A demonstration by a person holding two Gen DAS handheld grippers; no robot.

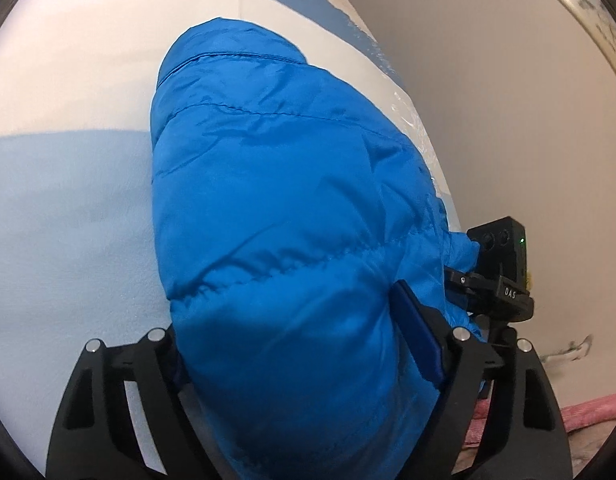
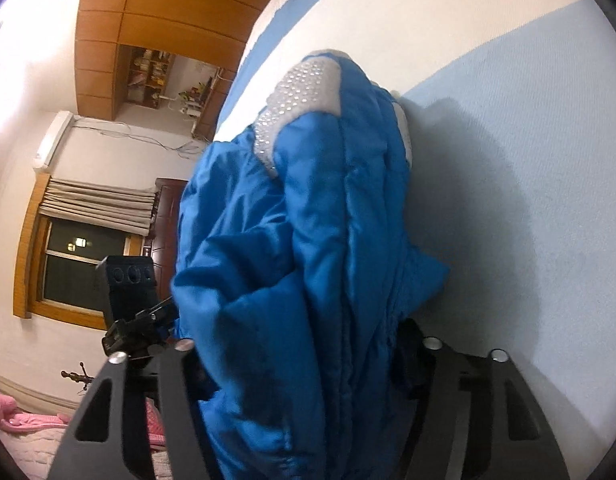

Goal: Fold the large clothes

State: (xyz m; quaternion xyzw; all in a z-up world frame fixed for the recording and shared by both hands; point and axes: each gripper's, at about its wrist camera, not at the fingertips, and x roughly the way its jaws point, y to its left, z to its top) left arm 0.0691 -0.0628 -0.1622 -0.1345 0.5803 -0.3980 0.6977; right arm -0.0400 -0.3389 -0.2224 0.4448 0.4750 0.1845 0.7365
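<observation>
The blue puffy jacket (image 1: pixel 291 240) fills the middle of both pictures. It lies bunched up on a white and light blue striped surface (image 1: pixel 67 200), and its near end is pulled up into my tongs.

My left tongs (image 1: pixel 303 368) are clenched on a fat wad of the jacket at the bottom of the left picture. My right tongs (image 2: pixel 308 364) are clenched on another thick bunch at the bottom of the right picture. A white sparkly patch (image 2: pixel 303 92) sits at the far end, in the upper middle.

I think the jacket could slip out, because the cloth is smooth and the puffy filling squashes. I may also be holding too many layers, so the fold could come out lumpy.

Both tongs point forward along the jacket, side by side and close together. The other tool (image 1: pixel 504 268) shows at the right of the left picture.
</observation>
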